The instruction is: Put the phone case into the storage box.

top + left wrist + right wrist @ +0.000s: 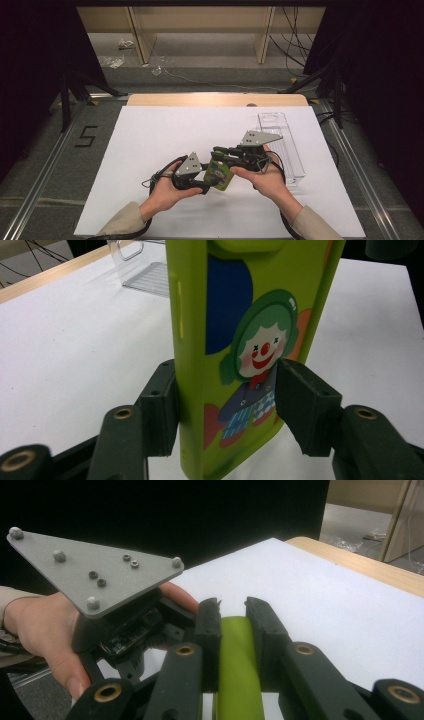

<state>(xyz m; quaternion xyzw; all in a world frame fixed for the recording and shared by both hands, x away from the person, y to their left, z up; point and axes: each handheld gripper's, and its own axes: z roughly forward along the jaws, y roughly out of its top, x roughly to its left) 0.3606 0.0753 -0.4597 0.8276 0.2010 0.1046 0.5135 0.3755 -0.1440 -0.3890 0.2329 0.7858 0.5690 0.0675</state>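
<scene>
Both my grippers clamp the green clown-print phone case (219,174), lifted above the white table's (150,145) near middle: left gripper (202,186) and right gripper (220,152) closed on it. Placing it, perhaps in the clear tray (285,145) at right, remains.

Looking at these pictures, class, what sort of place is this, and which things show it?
Probably a lab recording station, not a home: a white-covered table hemmed by black curtains, a taped number 5 on the floor, and loose cables behind it.
</scene>
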